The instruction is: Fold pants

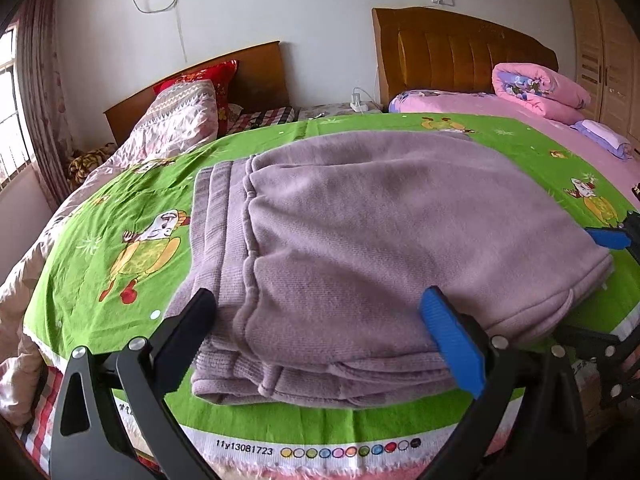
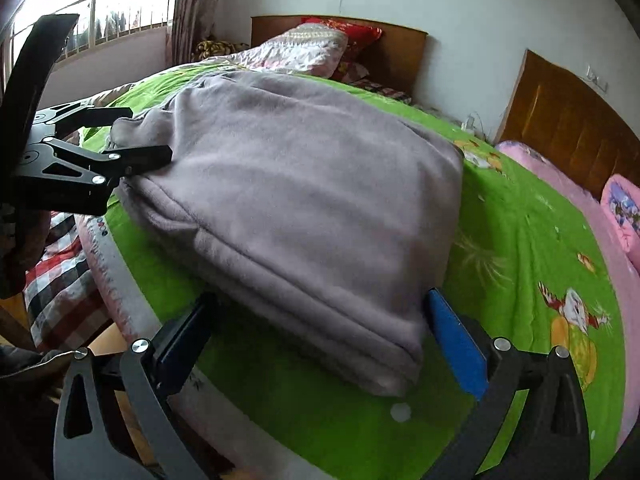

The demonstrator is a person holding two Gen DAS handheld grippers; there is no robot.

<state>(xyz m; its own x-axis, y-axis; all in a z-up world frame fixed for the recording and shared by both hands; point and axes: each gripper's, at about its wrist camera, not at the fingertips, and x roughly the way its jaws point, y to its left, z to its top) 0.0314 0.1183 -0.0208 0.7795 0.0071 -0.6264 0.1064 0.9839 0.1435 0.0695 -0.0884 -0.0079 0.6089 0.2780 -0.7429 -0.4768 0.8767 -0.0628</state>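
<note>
Left wrist view shows me the folded mauve fleece pants (image 1: 380,240) lying as a thick stacked bundle on the bright green cartoon-print bed sheet (image 1: 120,216), close to the sheet's near edge with its printed colour-dot selvedge strip (image 1: 320,450). My left gripper (image 1: 328,340) has its jaws spread wide, one on each side of the bundle's near end; the black finger pad (image 1: 188,332) sits against the ribbed cuff layers on the left, and the blue finger pad (image 1: 452,344) touches the rounded fold on the right. Nothing is pinched between them. At the far right edge of this view I see a blue pad of the right gripper (image 1: 612,236) just beside the bundle's side.

From the right wrist view, the pants (image 2: 312,200) fill the middle, layers stacked and the fold edges facing the camera. My right gripper (image 2: 320,340) is also spread wide, with its dark pad and blue pad flanking the bundle's nearest corner, holding nothing. The left gripper (image 2: 136,140) appears at upper left, its black fingers at the far corner of the bundle.

Beyond the sheet I see a brown wooden headboard (image 1: 460,52), a rolled pink quilt (image 1: 540,88) and a red patterned pillow (image 1: 216,80).
</note>
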